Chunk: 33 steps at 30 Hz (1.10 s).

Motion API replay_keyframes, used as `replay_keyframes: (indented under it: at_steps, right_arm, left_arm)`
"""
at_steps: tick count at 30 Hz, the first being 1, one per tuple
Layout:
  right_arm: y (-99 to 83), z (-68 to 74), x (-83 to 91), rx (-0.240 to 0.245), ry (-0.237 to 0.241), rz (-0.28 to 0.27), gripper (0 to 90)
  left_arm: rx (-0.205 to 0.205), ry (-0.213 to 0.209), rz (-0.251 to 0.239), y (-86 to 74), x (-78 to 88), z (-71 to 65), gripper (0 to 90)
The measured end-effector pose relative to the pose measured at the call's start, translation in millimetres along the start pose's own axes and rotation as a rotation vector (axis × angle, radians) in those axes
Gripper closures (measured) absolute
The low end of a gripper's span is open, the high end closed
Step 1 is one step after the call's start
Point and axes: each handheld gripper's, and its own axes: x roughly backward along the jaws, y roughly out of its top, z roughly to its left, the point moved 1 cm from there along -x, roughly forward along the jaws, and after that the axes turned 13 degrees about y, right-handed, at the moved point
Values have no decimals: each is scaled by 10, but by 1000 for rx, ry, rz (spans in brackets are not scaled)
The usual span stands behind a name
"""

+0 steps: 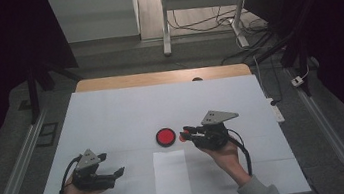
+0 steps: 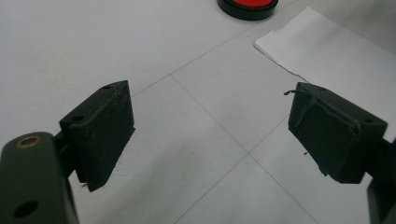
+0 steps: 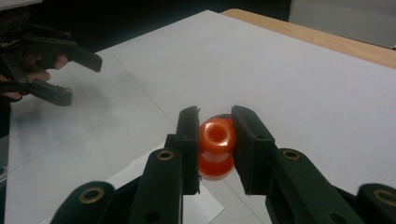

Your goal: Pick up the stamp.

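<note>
From the high view, the right gripper (image 1: pixel 185 134) carries a small orange stamp (image 1: pixel 184 137) just beside the red ink pad (image 1: pixel 165 137), paper (image 1: pixel 170 174) nearby; looks like inking comes next, so it needs lowering squarely onto the pad. Left gripper view: left gripper (image 2: pixel 210 135) jaws wide, holding nothing. Right gripper view: jaws clamp the stamp (image 3: pixel 216 147), glossy, rounded, with a hollow top

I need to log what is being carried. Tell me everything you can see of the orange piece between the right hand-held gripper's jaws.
The orange piece looks like glossy plastic: a small rounded body with a ring-like top, a round hole in it, and a wider lobe below. The right hand-held gripper is shut on it, a black pad pressing each side. In the high view it sits beside the round red pad, near the white sheet. Whether it is lifted off the table cannot be told.
</note>
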Motion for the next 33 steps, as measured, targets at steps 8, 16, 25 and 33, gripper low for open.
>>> replay_keyframes:
  at_steps: [8, 16, 25, 33]
  right_arm:
    - [-10, 25, -37, -3, 17, 2, 718]
    - [-27, 71, -105, 0, 40, 6, 718]
    - [-41, 143, -197, 10, 68, 27, 717]
    - [-41, 148, -203, 12, 70, 26, 718]
  left_arm:
    - [1, 0, 1, -2, -4, -2, 144]
    - [1, 0, 2, -3, -7, -4, 144]
    - [-2, 0, 5, -5, -12, -3, 144]
    - [-3, 0, 5, -5, -12, -1, 145]
